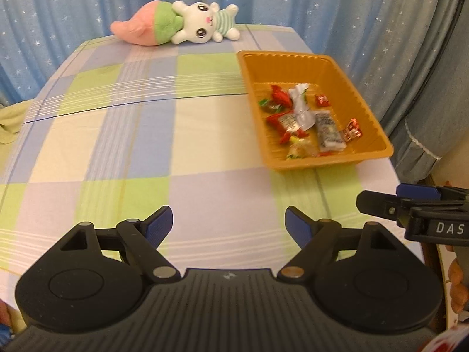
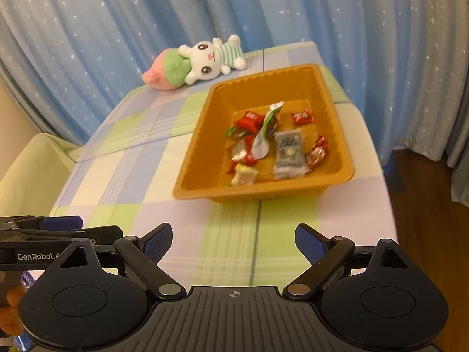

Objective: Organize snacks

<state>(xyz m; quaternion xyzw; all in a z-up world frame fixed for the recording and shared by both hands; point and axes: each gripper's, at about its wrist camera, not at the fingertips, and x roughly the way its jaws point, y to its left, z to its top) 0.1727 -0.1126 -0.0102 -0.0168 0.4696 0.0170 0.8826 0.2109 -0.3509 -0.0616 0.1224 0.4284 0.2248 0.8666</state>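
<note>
An orange plastic tray (image 1: 296,58) (image 2: 190,182) sits on the checked tablecloth at the right side of the table. Several wrapped snacks lie in it: red packets (image 1: 280,96) (image 2: 248,119), a grey-white packet (image 1: 328,130) (image 2: 288,154) and a yellow candy (image 1: 299,148) (image 2: 244,174). My left gripper (image 1: 228,224) is open and empty over the cloth, near and left of the tray. My right gripper (image 2: 233,242) is open and empty, just in front of the tray. The right gripper also shows in the left wrist view (image 1: 410,208), and the left gripper in the right wrist view (image 2: 44,234).
A plush white rabbit with a pink and green carrot (image 1: 178,23) (image 2: 196,63) lies at the table's far edge. Blue star curtains (image 1: 88,0) (image 2: 102,14) hang behind. The table's right edge drops to a wooden floor (image 2: 431,205). A pale green cloth (image 2: 26,164) lies left.
</note>
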